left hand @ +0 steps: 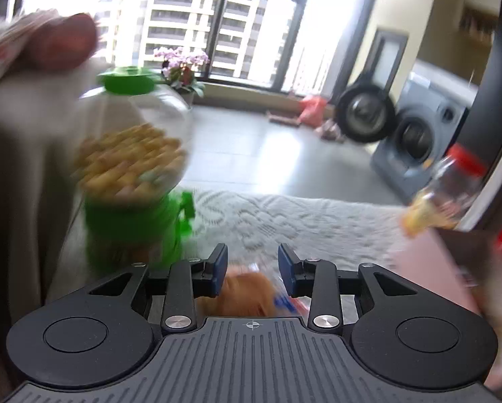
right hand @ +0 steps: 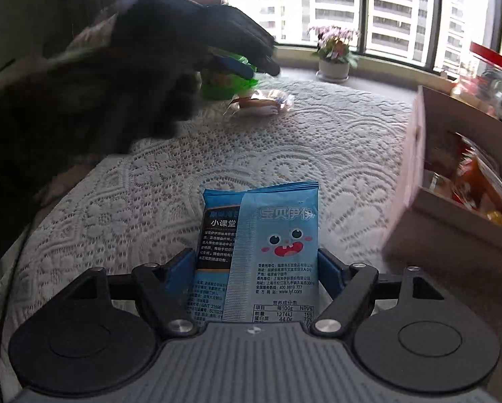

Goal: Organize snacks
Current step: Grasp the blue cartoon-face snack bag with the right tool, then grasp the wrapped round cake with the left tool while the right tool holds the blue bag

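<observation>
My left gripper hovers with its blue pads a little apart, gripping nothing. Just below them lies a blurred clear-wrapped orange-brown bread packet. In the right wrist view that packet lies on the lace cloth, under the dark, blurred left gripper. My right gripper stands wide, pointing down at the table. A blue snack packet with a cartoon face lies flat between its pads, which sit at the packet's side edges without squeezing it.
A green-lidded jar of yellow snacks stands left of the bread packet. A red-lidded clear jar is at the right. A pink cardboard box holding snacks sits at the table's right. A flower pot stands by the window.
</observation>
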A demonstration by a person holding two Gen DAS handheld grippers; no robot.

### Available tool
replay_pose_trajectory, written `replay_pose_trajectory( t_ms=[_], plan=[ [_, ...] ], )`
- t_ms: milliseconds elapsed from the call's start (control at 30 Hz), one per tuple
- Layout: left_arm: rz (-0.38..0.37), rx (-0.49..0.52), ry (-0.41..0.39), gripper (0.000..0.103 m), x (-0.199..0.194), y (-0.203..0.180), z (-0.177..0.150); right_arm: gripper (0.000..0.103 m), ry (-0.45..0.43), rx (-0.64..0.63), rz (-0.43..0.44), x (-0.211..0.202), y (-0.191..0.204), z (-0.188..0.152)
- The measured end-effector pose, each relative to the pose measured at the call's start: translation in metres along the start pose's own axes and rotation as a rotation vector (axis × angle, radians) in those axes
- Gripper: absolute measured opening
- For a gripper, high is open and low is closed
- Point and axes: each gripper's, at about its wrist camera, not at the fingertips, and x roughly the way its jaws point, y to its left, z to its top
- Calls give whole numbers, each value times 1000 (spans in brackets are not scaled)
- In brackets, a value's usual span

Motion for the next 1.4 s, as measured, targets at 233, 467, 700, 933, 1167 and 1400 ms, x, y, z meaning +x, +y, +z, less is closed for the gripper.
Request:
replay_pose_trajectory(
  t_ms=[233,467,700,933,1167,1400],
  plan=[
    [61,104,87,38,34,-10,-3,79,-83,-21,-14,-19,-16,-33],
    [-67,79,213,37,-10,-9,-34,80,-113,46,32,-21,-29,-37],
    [-104,53,265,38,-65,-2,-70,80,-116,49,33,-23,-28,-39],
    [-33,302,189,38,-109,-17,-76,80,-117,50,28,-21,-28,-40],
    [-47,437,224,40,-119,-28,-88,80,-117,51,30,-21,-28,-40],
    [-46,725,228,42,-128,-47,-115,80,-117,54,31,-21,-28,-40]
  ],
)
